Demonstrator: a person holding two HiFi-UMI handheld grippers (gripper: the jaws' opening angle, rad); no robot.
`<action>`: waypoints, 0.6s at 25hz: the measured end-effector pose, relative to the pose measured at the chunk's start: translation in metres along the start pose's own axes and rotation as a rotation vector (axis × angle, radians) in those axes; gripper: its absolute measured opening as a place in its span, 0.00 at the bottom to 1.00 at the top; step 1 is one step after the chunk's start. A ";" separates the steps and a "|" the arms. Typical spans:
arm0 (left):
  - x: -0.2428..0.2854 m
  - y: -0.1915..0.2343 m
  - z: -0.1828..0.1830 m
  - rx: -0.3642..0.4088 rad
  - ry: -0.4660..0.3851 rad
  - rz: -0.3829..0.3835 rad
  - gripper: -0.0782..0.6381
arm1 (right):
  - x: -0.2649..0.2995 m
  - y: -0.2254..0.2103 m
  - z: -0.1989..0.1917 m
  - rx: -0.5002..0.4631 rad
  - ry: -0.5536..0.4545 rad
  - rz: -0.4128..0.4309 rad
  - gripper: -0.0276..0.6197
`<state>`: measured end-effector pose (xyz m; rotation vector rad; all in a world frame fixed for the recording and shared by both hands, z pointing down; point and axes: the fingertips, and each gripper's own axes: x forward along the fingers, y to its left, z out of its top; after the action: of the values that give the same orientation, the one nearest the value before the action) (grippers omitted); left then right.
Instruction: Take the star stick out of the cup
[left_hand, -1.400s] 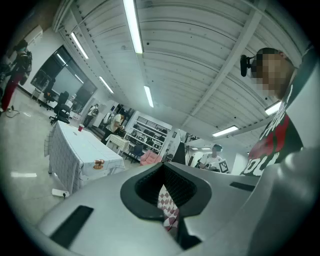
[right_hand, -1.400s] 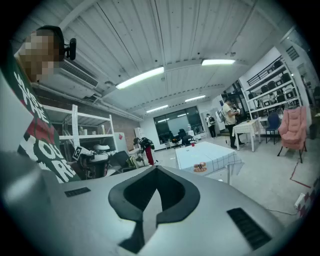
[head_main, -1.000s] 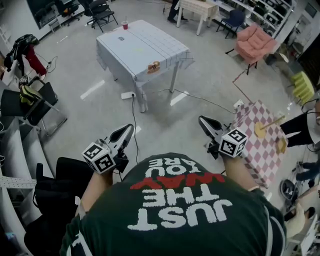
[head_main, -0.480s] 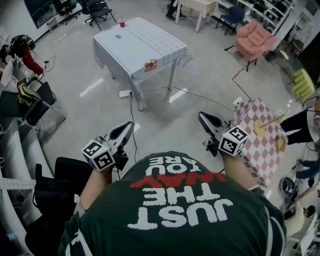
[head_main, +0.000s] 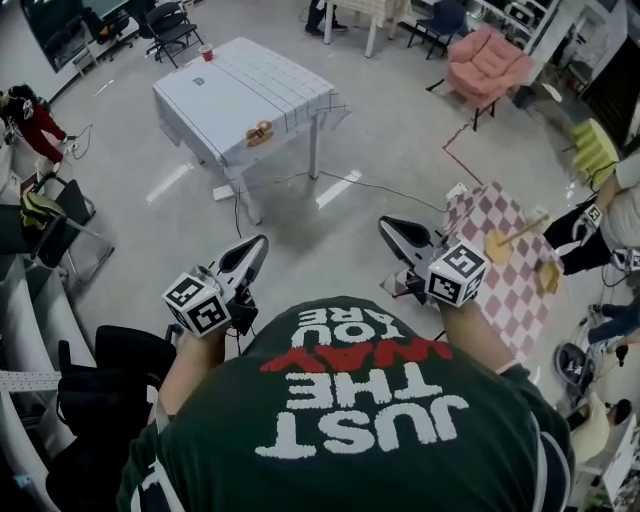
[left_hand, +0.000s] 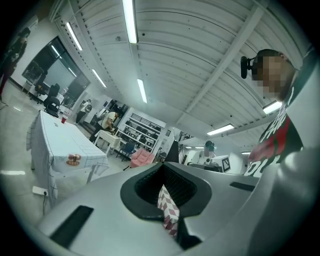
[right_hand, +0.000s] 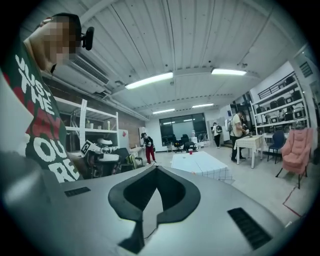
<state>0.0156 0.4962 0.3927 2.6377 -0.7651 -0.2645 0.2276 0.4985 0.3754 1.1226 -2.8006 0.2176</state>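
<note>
Left gripper (head_main: 257, 246): the jaws are meeting at the tips and are gripping nothing. Its own view is showing only a narrow slot behind the closed tips. Right gripper (head_main: 391, 226): the jaws are likewise lying together and empty, as the right gripper view is confirming. Both are being carried level in front of the person's green shirt (head_main: 360, 420), over bare floor.

Reference point: the checkered table (head_main: 512, 300). The right gripper is hovering near its edge without touching it. The left gripper is hanging farther off on the same side, and a strip of the check cloth is showing through its slot.

On the checkered table a tan round vessel, apparently the cup (head_main: 496, 246), is standing. A thin stick (head_main: 525, 228) is slanting out of it toward the table's far side. The stick's star end is too small to make out. A second tan item (head_main: 548, 278) is lying nearer the table's outer edge and cannot be identified. Another person (head_main: 610, 215) is standing just beyond that edge.

Well apart from the checkered table, across open floor, a white table (head_main: 290, 85) is standing. It is bearing a small brown object (head_main: 262, 131) at its near edge and a red cup (head_main: 205, 52) at the end farthest from the checkered table. A pink armchair (head_main: 485, 65) is sitting beyond the checkered table's far end.
</note>
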 end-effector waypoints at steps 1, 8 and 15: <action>0.010 -0.004 -0.003 -0.008 -0.006 0.000 0.12 | -0.006 -0.006 0.000 -0.007 0.001 0.004 0.09; 0.058 -0.023 -0.012 -0.015 -0.008 -0.006 0.12 | -0.030 -0.036 0.001 -0.020 0.002 0.041 0.09; 0.074 -0.006 -0.011 -0.017 0.007 0.014 0.12 | -0.023 -0.060 -0.005 0.006 -0.002 0.047 0.09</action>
<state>0.0832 0.4644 0.3948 2.6151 -0.7758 -0.2566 0.2861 0.4715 0.3819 1.0591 -2.8325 0.2300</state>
